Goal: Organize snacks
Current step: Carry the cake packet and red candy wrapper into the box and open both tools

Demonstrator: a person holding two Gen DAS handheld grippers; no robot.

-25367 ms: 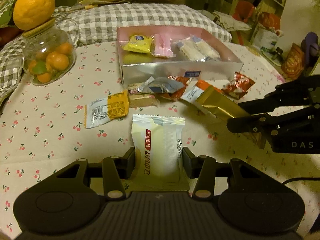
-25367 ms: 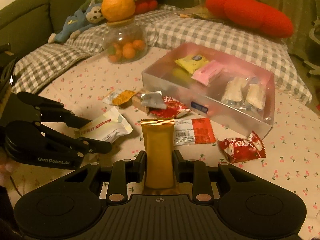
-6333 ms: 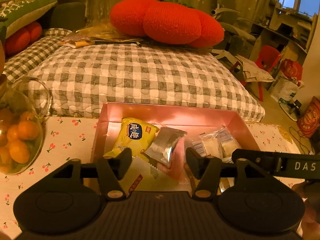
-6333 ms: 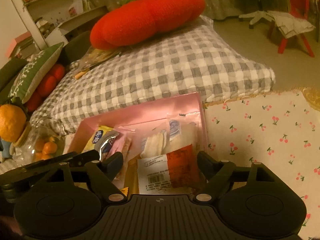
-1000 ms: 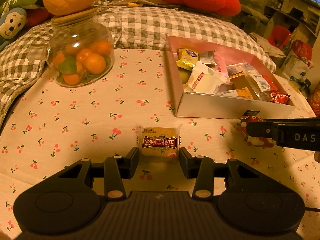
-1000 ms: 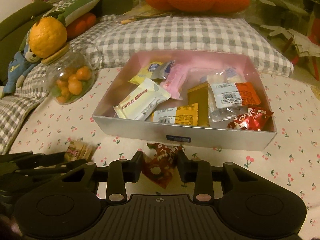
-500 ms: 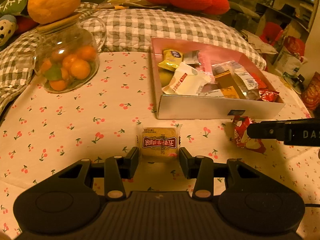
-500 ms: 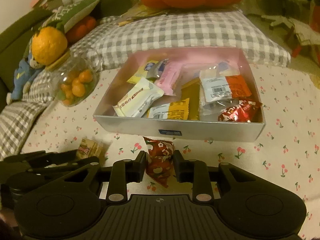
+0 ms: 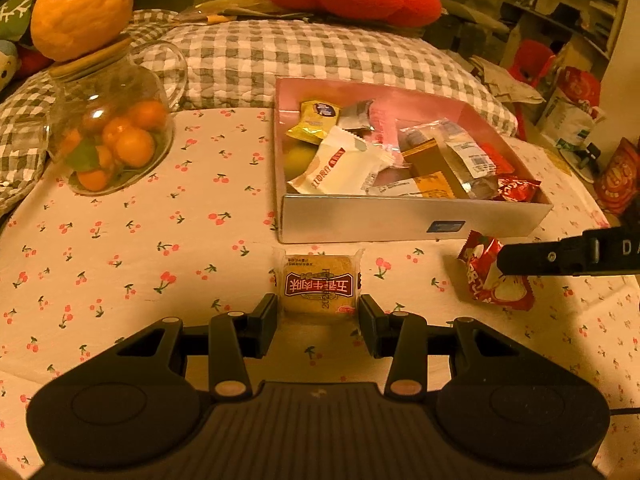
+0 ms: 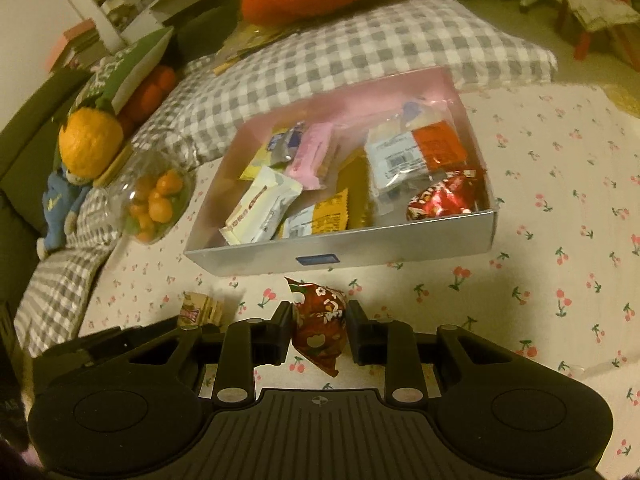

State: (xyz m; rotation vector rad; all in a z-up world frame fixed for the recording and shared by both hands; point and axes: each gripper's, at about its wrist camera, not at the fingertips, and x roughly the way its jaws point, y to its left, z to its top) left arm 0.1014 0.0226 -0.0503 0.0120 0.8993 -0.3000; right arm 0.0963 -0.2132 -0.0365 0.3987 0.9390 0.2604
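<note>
The left tool pinched a square tan pastry packet with a dark red label, the right tool a crinkled red foil candy wrapper, both just before the silver-walled snack box on the cherry-print surface.

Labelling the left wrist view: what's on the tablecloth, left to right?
Glass jar → brown pastry packet between the left gripper fingers → snack box → red candy packet by the right gripper.
</note>
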